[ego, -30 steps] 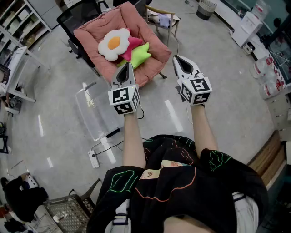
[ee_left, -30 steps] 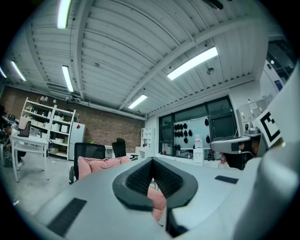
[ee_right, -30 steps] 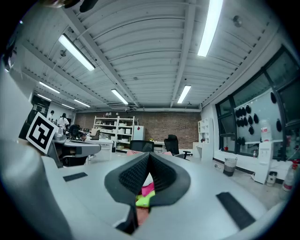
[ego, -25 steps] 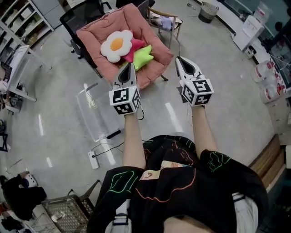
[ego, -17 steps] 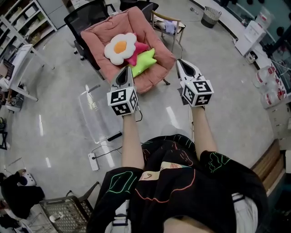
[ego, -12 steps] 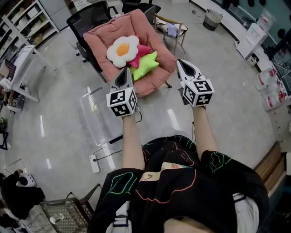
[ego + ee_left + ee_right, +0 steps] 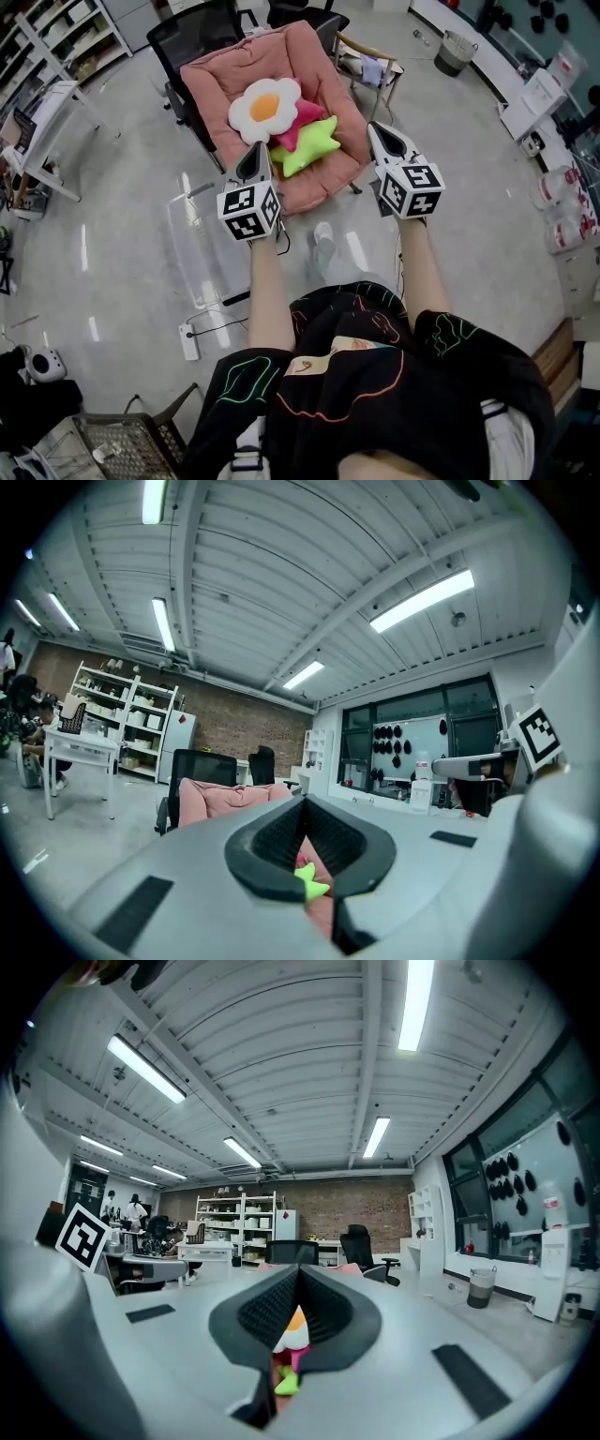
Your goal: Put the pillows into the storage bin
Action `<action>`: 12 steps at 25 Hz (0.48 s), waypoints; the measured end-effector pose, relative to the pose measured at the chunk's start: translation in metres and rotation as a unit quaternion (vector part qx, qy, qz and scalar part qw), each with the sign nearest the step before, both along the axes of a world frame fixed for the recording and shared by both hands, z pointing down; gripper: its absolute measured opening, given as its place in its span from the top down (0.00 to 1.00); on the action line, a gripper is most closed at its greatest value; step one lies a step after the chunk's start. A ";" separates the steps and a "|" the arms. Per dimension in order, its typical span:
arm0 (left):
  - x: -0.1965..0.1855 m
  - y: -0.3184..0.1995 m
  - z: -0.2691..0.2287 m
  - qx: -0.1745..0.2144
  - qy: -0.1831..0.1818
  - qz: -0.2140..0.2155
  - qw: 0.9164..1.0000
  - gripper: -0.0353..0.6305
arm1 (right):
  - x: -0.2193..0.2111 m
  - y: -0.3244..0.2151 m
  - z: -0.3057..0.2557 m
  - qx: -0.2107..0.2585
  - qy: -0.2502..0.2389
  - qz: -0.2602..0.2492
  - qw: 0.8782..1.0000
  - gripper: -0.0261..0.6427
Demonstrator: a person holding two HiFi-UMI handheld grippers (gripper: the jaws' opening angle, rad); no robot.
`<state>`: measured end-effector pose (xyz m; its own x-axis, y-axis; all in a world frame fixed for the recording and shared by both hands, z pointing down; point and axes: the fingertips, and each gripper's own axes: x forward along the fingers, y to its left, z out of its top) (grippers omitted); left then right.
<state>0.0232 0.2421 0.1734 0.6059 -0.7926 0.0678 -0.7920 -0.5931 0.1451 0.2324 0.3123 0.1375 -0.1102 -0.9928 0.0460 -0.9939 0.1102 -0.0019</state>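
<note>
Here both grippers are clenched shut, jaws pressed together with nothing between them. The left gripper (image 7: 256, 153) points level at the front edge of the pink chair (image 7: 217, 80). The right gripper (image 7: 377, 131) is held beside the chair's front right corner, clear of it.

All three pillows lie piled on the chair's seat, touching one another. The white flower pillow (image 7: 265, 106) is toward the chair's back, with the pink star pillow (image 7: 306, 118) tucked partly under it. The green star pillow (image 7: 315, 150) is nearest the chair's front.

The clear storage bin (image 7: 192, 239) stands on the floor just off the chair's front left corner. A white power strip (image 7: 188, 339) lies beyond the bin, farther from the chair. A black office chair (image 7: 187, 36) stands right behind the pink chair.
</note>
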 end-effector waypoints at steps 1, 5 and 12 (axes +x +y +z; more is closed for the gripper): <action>0.001 -0.011 0.002 -0.001 -0.002 -0.003 1.000 0.95 | 0.002 -0.013 0.003 -0.001 -0.003 -0.003 1.000 0.97; 0.012 -0.057 0.015 -0.016 -0.008 -0.011 1.000 0.95 | 0.014 -0.066 0.020 -0.016 -0.019 -0.012 1.000 0.97; 0.016 -0.144 0.056 -0.056 -0.012 -0.073 0.996 0.95 | 0.036 -0.166 0.057 -0.058 -0.034 -0.032 0.997 0.97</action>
